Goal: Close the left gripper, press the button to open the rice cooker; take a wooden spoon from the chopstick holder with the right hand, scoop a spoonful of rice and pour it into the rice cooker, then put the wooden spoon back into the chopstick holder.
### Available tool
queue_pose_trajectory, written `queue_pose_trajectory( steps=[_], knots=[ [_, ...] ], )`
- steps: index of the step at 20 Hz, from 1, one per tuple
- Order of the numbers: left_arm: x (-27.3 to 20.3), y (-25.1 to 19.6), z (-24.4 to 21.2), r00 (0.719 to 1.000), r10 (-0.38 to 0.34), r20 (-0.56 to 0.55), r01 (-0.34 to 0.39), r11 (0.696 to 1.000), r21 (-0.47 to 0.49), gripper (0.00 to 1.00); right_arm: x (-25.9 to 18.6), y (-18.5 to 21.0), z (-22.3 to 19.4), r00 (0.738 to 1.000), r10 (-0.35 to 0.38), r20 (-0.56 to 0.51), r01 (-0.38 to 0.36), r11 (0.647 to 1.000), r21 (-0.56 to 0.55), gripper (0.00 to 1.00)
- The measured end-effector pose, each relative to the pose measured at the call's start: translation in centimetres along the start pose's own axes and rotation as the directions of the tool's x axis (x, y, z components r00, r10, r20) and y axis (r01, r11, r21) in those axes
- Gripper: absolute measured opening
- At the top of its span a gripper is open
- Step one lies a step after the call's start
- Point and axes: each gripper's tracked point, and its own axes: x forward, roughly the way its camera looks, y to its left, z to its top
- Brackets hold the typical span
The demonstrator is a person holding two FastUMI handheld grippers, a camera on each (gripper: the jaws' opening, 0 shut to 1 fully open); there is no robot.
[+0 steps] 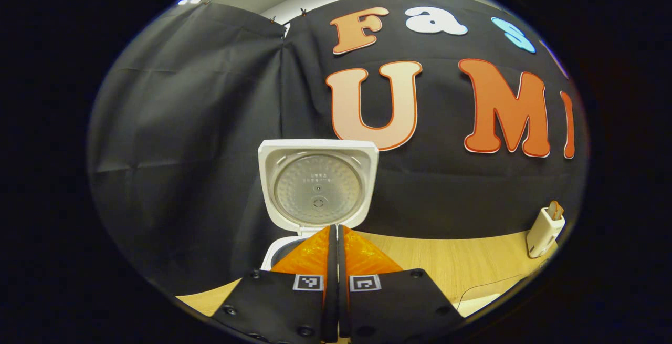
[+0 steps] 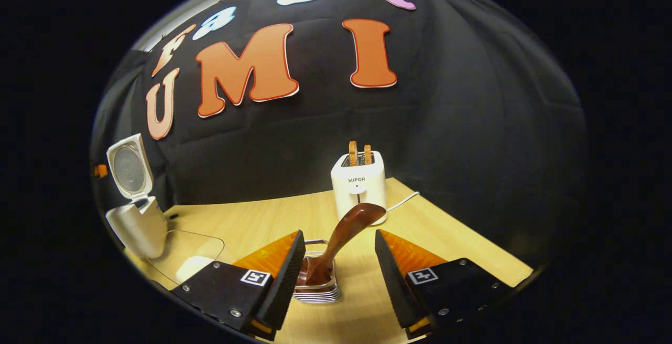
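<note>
The dark brown wooden spoon point(image 2: 341, 239) leans in the clear ribbed chopstick holder point(image 2: 318, 287), between the right gripper point(image 2: 336, 273)'s wide-open fingers, untouched. A careless squeeze could tip the light holder. The left gripper point(image 1: 336, 275)'s fingers are pressed together before the white rice cooker point(image 1: 315, 197), lid up; the right gripper view adds a white toaster point(image 2: 359, 189)
</note>
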Motion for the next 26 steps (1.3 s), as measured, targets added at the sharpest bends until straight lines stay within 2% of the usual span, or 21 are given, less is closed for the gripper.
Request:
queue_pose_trajectory(
  steps=[4, 5, 7, 10, 11, 13, 15, 24, 26],
  knots=[
    [0.2, -0.6, -1.5, 0.999, -0.013, -0.037, 0.013, 1.0, 0.0, 0.04, 1.4, 0.1, -0.4, 1.0, 0.005, -0.024, -0.003, 0.997, 0.075, 0.64],
    [0.4, -0.7, -1.7, 0.999, -0.012, -0.044, 0.012, 1.0, -0.004, 0.04, 1.6, 0.1, -0.4, 1.0, 0.002, -0.027, 0.0, 0.996, 0.089, 0.52],
    [0.5, -0.9, -2.2, 0.998, -0.017, -0.061, 0.016, 1.0, -0.011, 0.04, 2.0, 0.1, -1.2, 0.998, 0.004, -0.062, 0.004, 0.992, 0.123, 0.39],
    [0.6, -1.2, -2.6, 0.997, -0.028, -0.069, 0.027, 0.999, -0.023, 0.05, 2.5, 1.0, -1.9, 0.994, 0.044, -0.104, -0.023, 0.982, 0.19, 0.26],
    [0.5, -1.4, -2.7, 0.997, -0.037, -0.068, 0.035, 0.999, -0.024, 0.05, 2.4, 1.0, -1.9, 0.994, 0.046, -0.097, -0.024, 0.977, 0.213, 0.17],
    [0.3, -1.3, -2.7, 0.997, -0.039, -0.065, 0.038, 0.999, -0.022, 0.04, 2.2, 1.1, -1.8, 0.994, 0.051, -0.099, -0.026, 0.971, 0.239, 0.11],
    [0.3, -1.1, -2.8, 0.997, -0.03, -0.067, 0.029, 0.999, -0.015, 0.05, 1.9, 1.2, -1.4, 0.996, 0.045, -0.079, -0.026, 0.975, 0.222, 0.08],
    [0.2, -0.8, -3.5, 0.997, -0.036, -0.069, 0.036, 0.999, -0.004, 0.04, -1.2, 4.0, 4.1, 0.995, 0.061, 0.082, -0.07, 0.991, 0.116, 0.08],
    [0.2, -0.6, -3.6, 0.997, -0.036, -0.062, 0.036, 0.999, -0.001, 0.05, -1.9, 4.6, 5.4, 0.991, 0.047, 0.122, -0.056, 0.996, 0.075, 0.08]
  ],
)
